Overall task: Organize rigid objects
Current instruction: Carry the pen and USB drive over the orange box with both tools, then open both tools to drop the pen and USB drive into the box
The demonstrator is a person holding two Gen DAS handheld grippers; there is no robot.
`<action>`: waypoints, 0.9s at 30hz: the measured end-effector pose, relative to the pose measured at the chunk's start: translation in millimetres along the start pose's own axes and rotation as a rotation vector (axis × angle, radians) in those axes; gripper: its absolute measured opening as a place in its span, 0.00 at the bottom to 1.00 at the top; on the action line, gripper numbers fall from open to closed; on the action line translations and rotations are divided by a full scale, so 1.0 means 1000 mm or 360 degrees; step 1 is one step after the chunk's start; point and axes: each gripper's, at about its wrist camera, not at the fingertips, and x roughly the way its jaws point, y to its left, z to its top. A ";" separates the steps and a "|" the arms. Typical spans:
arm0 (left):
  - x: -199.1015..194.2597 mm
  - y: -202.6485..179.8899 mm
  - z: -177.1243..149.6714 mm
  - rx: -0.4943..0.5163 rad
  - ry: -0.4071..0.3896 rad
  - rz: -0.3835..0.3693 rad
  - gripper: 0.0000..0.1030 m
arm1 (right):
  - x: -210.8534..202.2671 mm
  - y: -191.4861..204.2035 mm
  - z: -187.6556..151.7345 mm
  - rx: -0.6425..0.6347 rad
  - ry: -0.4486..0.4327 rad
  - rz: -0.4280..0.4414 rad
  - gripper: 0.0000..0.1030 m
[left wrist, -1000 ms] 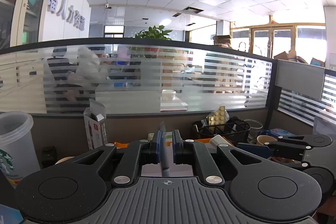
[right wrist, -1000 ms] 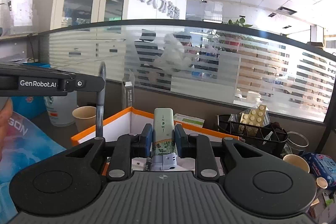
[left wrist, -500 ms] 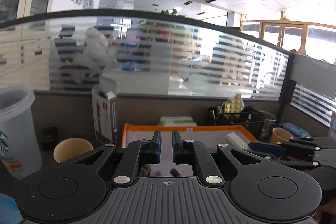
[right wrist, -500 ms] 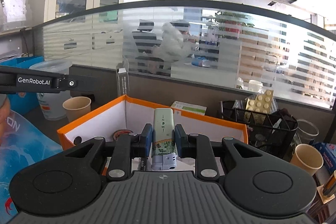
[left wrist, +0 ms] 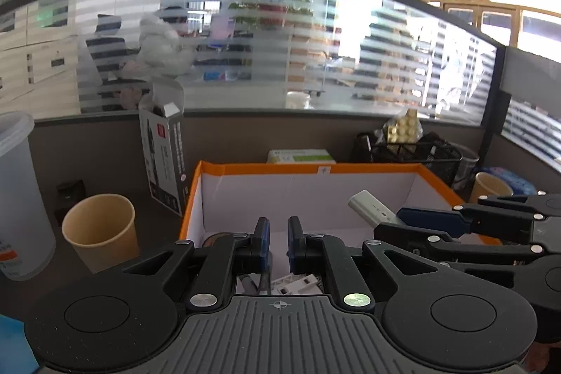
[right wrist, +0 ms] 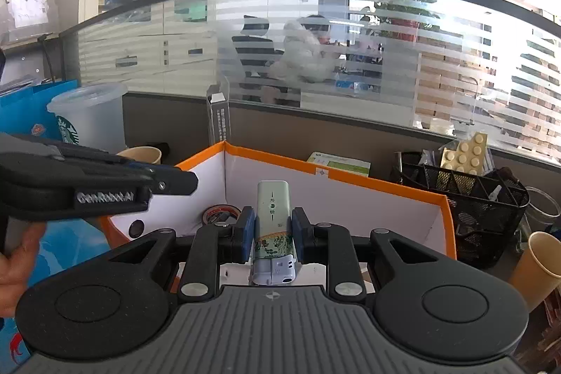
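Pointing slightly downward over the near edge of the orange-rimmed box [right wrist: 385,188], the right gripper [right wrist: 271,230] has its blue pads clamped on both sides of a pale lighter [right wrist: 273,226] printed with a green pattern, which stands lengthwise between them with its cap end toward the camera. The left gripper [left wrist: 278,240] reaches over the same box [left wrist: 315,169] from the left side, tilted down as well, with its jaws drawn nearly together and nothing seen between them; a narrow slit of the white box floor shows through the gap. In the left wrist view the right gripper [left wrist: 434,218] enters from the right with the lighter [left wrist: 371,207] sticking out ahead of its tips above the box interior. In the right wrist view the left gripper [right wrist: 182,181] crosses from the left, and part of a hand [right wrist: 17,255] shows behind it. Inside the box lie a roll of tape [right wrist: 221,214] near the left wall and some small white pieces [left wrist: 298,283] just under the left gripper. Around the box stand a paper cup [left wrist: 100,230], a clear lidded tumbler [left wrist: 17,198], an opened upright carton [left wrist: 164,160], a flat green and white packet [left wrist: 301,156] behind the far wall, and a black mesh basket [right wrist: 470,198] on the right holding a blister pack [right wrist: 463,155]; a second paper cup [right wrist: 536,269] stands near the basket
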 end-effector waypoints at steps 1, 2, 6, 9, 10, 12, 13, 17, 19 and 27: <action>0.001 0.000 -0.001 0.0002 0.0009 -0.0002 0.09 | 0.004 -0.002 -0.001 0.0002 0.0020 0.0003 0.21; 0.003 0.000 -0.003 0.0002 0.0015 -0.0005 0.09 | 0.009 -0.004 -0.002 0.0013 0.0039 0.0008 0.20; 0.001 -0.002 -0.007 0.0013 0.0016 -0.0012 0.09 | 0.025 -0.012 -0.008 0.0062 0.0109 0.0024 0.21; 0.001 -0.003 -0.007 0.0020 0.0012 -0.0007 0.09 | 0.034 -0.012 -0.010 0.0070 0.0126 0.0021 0.21; 0.001 -0.003 -0.007 0.0019 0.0010 -0.0004 0.09 | 0.035 -0.012 -0.010 0.0071 0.0129 0.0024 0.21; 0.002 -0.002 -0.007 0.0013 0.0014 -0.0001 0.09 | 0.037 -0.009 -0.009 0.0066 0.0136 0.0034 0.21; 0.003 -0.001 -0.008 0.0006 0.0016 -0.0002 0.09 | 0.039 -0.007 -0.009 0.0059 0.0143 0.0037 0.21; 0.004 0.002 -0.010 -0.0019 0.0028 -0.0001 0.09 | 0.049 0.001 -0.004 0.0024 0.0173 0.0052 0.21; 0.001 0.005 -0.012 -0.0025 0.0026 0.0004 0.09 | 0.054 0.006 -0.001 0.0007 0.0190 0.0060 0.21; -0.009 0.012 -0.015 -0.0035 0.0022 0.0018 0.09 | 0.082 0.019 0.000 -0.0009 0.0344 0.0085 0.21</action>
